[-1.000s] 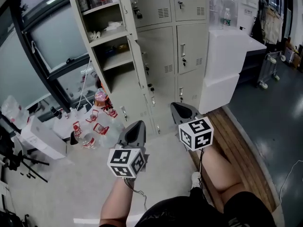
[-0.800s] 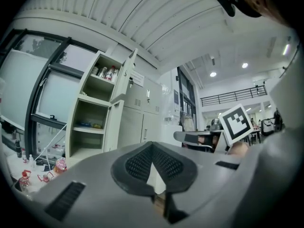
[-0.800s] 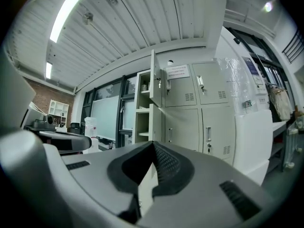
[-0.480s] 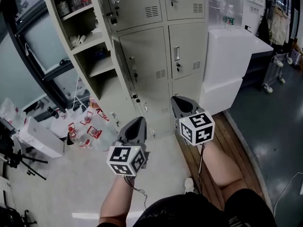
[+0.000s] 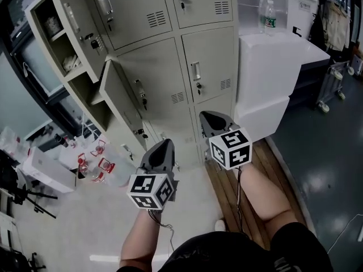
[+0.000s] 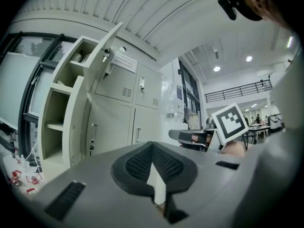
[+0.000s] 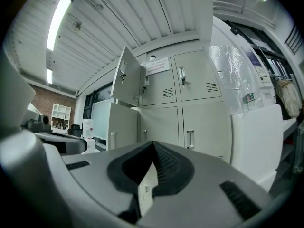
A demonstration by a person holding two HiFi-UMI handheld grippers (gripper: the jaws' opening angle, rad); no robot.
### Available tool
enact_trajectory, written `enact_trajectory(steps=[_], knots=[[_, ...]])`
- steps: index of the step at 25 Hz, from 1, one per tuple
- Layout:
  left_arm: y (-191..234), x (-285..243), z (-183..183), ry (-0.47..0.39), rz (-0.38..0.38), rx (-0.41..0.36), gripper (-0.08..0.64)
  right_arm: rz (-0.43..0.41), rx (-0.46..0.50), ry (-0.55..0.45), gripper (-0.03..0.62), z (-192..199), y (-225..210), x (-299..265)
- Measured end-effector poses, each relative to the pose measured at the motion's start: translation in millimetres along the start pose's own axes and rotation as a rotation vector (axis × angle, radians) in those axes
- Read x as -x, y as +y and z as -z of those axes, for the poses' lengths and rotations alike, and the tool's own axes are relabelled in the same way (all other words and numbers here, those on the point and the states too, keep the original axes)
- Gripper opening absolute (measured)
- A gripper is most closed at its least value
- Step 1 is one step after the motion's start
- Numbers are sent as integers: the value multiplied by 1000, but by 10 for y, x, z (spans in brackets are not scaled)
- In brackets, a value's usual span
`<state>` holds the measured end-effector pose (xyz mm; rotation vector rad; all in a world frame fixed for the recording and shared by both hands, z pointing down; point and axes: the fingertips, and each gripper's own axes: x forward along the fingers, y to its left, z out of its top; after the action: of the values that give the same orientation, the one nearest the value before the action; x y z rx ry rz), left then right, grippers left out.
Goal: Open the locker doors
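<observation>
Beige lockers [image 5: 193, 78]: at least two doors open, left column.
Grippers: two; left gripper [image 5: 164, 146], right gripper [image 5: 209, 118], jaws together, empty.
Floor [image 5: 74, 225]: pale, indoor room.

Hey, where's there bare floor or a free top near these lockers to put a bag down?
The pale floor between the lockers and you is bare, as is the white cabinet's top right of the water bottle. The floor left of the open doors is crowded with bottles and a white box.
</observation>
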<state>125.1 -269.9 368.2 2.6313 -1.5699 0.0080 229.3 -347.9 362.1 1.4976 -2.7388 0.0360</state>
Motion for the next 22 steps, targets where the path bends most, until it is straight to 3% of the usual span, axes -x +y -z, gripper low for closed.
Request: enact_trajectory(steps=[10,22], knots=[[-225,-632,-36,-25,-41,6,-2,-45,-9,-4,0,-6,-659,-212],[-137,-1195,58,-5,-45,3,-2,-63,-47,18,2,208,-1045,-667]])
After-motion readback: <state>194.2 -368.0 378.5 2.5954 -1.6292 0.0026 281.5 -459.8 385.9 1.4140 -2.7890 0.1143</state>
